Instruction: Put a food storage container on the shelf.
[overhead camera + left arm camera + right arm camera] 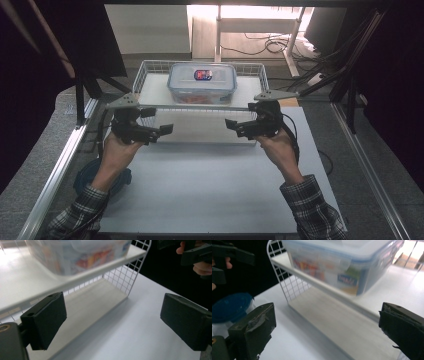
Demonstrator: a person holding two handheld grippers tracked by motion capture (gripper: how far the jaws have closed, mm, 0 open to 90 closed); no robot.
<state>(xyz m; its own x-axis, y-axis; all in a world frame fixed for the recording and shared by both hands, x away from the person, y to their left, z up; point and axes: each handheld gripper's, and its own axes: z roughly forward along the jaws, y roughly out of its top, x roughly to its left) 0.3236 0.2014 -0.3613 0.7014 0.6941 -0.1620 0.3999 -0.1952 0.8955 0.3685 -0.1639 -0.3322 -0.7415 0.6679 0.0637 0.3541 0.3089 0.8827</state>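
Both claws, the left claw and the right claw, stand wide and empty just below the shelf bearing the lidded container, so we judge the next move is closing in on its ends.

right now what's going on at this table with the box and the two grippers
A person holds a black two-jaw gripper in each hand over the white table. The left gripper and right gripper face each other, both open with nothing between their jaws. A clear plastic lidded food box with blue clips sits on the upper shelf of a white wire rack, untouched. The lower shelf is bare.
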